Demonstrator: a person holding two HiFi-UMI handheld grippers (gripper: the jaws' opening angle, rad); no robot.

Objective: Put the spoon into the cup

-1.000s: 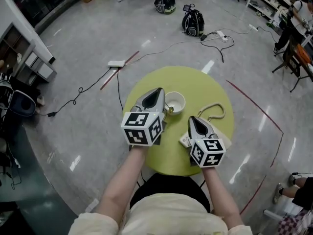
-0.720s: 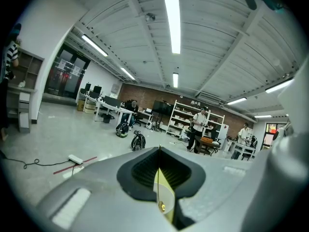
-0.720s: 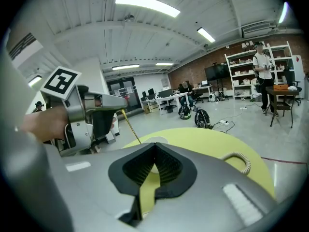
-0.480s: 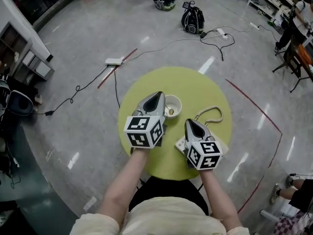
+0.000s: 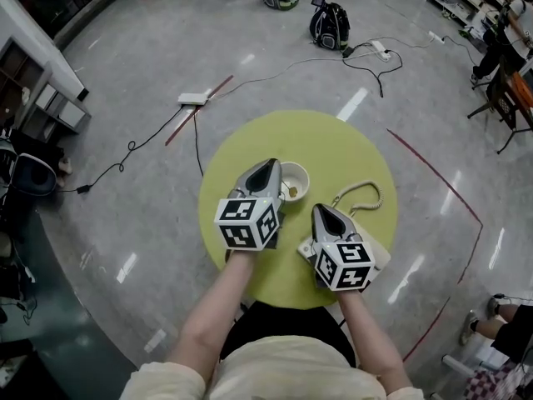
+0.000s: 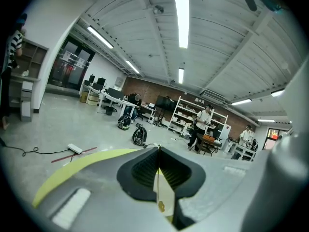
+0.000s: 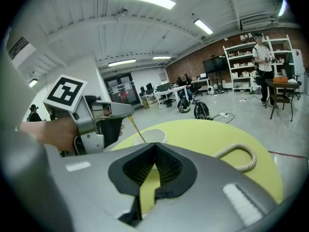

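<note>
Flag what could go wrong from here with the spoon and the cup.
1. The left gripper pinches the thin spoon by one end only, and it hangs slanted. It may pivot or slip in the jaws.
2. The cup stands free. The right gripper is shut and holds nothing, so a knock on the rim could tip or shift the cup.

The left gripper point(image 6: 158, 150) has its jaws squeezed tight on a thin gold spoon point(image 6: 161, 205). Past them is a yellow table point(image 6: 83, 162), then grey floor point(image 6: 58, 124) with a black bag point(image 6: 139, 135).
</note>
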